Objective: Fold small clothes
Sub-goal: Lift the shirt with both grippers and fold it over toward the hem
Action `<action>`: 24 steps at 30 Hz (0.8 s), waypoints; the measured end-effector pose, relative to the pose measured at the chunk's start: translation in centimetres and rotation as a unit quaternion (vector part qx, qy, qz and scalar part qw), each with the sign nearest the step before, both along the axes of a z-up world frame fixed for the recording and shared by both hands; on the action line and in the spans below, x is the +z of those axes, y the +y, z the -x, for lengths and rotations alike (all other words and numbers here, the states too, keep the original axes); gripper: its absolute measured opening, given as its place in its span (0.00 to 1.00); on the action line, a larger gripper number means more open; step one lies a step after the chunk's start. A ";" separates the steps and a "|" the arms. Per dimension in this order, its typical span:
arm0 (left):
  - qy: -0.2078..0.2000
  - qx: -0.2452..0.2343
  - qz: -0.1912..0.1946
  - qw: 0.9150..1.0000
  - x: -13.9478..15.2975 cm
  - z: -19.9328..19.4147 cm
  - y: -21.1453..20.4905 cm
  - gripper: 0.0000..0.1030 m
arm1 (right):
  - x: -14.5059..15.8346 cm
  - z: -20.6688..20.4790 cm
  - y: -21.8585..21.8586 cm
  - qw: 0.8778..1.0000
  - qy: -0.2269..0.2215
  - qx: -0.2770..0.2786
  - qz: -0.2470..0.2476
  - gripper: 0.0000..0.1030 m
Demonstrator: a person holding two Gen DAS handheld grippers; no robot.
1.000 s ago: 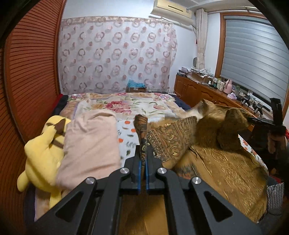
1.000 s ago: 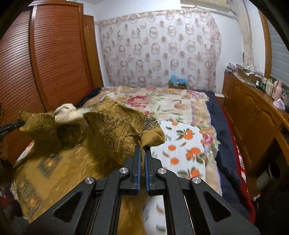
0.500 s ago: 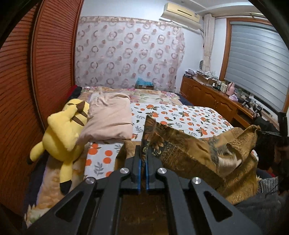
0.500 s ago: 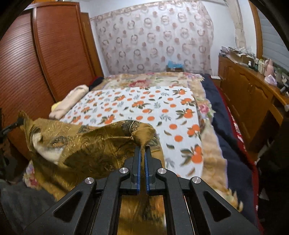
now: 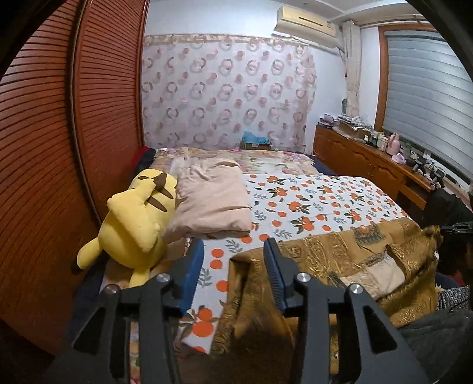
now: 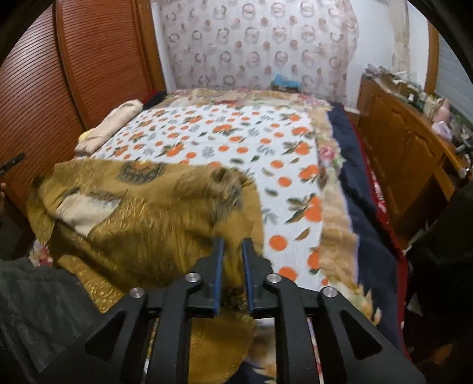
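Our left gripper (image 5: 233,251) and right gripper (image 6: 232,245) were opening, the golden garment (image 5: 354,257) apparently loose between, stretching crosswise.

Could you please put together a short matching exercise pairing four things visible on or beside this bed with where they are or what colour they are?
Things:
1. plush toy
2. golden garment
3. folded pink cloth
4. air conditioner

Descriptions:
A. spread on the near end of the orange-print sheet
B. mounted high on the wall
C. yellow, lying beside the wooden wardrobe
D. lying between the plush toy and the orange-print sheet

Pairs: 1-C, 2-A, 3-D, 4-B
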State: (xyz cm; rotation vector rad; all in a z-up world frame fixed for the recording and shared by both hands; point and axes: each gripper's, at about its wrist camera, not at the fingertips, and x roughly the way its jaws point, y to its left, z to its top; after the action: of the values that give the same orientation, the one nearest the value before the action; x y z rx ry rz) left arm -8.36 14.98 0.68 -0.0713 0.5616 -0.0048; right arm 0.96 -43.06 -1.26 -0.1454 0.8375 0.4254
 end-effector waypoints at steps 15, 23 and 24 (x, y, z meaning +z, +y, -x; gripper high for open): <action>0.112 -0.050 0.008 0.992 -6.7 -10.6 -1.9 0.42 | -1.2 -8.7 4.1 0.999 -0.019 0.026 0.014 0.48; 0.167 -0.058 -0.005 0.984 -9.9 -11.8 -2.8 0.42 | -4.4 -11.6 6.0 0.999 0.021 0.036 0.030 0.49; 0.174 -0.056 -0.003 0.983 -10.3 -12.0 -2.7 0.42 | -4.7 -11.7 6.1 0.998 0.025 0.035 0.035 0.49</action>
State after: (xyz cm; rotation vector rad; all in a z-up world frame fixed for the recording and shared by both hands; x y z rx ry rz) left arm 3.67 12.27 -9.59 -0.0341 0.9149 -0.1027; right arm 12.70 -37.00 -5.99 -0.2294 0.8992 0.4681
